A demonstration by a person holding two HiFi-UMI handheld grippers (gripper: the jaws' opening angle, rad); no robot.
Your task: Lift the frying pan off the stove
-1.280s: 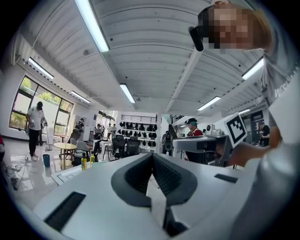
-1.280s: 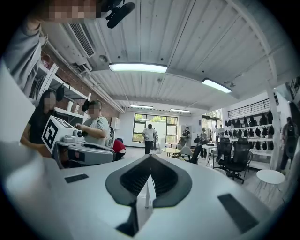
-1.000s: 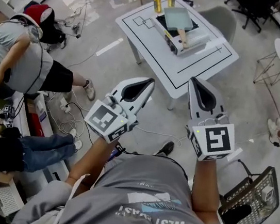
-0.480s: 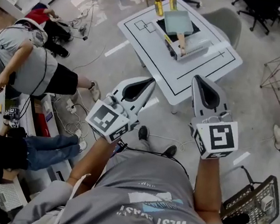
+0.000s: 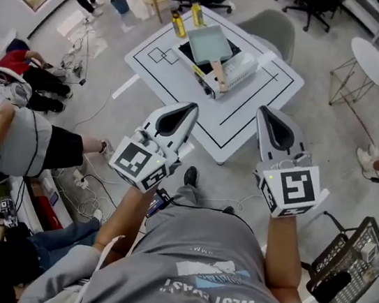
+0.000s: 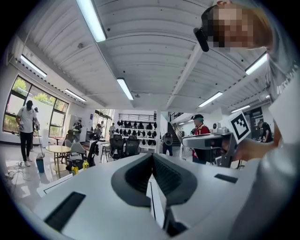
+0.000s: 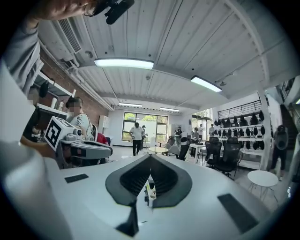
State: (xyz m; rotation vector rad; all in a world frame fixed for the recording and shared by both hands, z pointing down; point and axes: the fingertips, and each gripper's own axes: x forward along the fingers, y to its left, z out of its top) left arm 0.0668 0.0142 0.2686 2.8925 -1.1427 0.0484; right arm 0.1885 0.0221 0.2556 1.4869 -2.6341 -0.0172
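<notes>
The square grey-green frying pan (image 5: 208,43) with a wooden handle (image 5: 219,78) rests on a portable stove (image 5: 238,68) on the white table (image 5: 253,100), seen in the head view. Both grippers are held level, short of the stove, with their tips above the table's near edge. My left gripper (image 5: 189,107) is shut and empty; its jaws meet at the tip in the left gripper view (image 6: 151,157). My right gripper (image 5: 265,111) is shut and empty too, as the right gripper view (image 7: 150,158) also shows. Neither touches the pan.
Two yellow bottles (image 5: 185,17) stand at the table's far corner. A grey chair (image 5: 268,26) is behind the table and a round white side table (image 5: 371,61) to the right. People (image 5: 10,120) and cables are at left, a wire basket (image 5: 349,263) at lower right.
The person has walked toward the table, carrying both grippers forward. The table and stove now lie closer, with the gripper tips over its near edge. Both grippers stayed shut.
</notes>
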